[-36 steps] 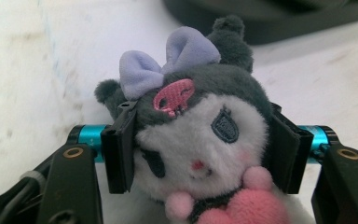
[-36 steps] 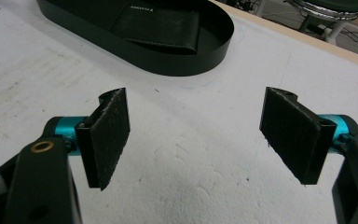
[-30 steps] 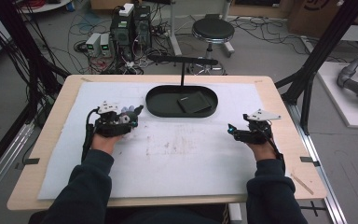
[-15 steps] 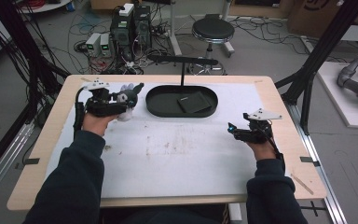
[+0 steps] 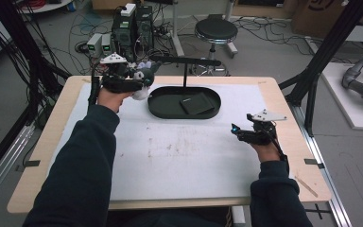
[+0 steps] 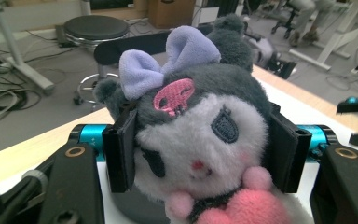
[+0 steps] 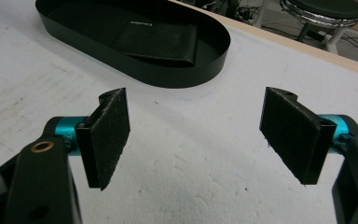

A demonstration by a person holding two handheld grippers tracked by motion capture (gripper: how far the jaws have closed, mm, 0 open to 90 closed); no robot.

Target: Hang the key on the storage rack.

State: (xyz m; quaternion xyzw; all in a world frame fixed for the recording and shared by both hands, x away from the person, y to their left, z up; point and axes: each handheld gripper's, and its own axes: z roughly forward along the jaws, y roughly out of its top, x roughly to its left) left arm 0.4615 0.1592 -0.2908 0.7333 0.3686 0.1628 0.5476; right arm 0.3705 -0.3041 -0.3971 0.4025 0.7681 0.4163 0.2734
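Left gripper clamped on plush toy, lifted off mat since a second ago, now over table's far-left corner beside black tray. Probably tray drop next. Right gripper wide, empty, parked near right edge.

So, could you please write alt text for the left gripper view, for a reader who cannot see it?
The left gripper clamps a plush toy by its head between two black pads. The toy has a white face, a dark grey hood, a lilac bow and a pink skull. Behind it are the table's edge and a round stool.
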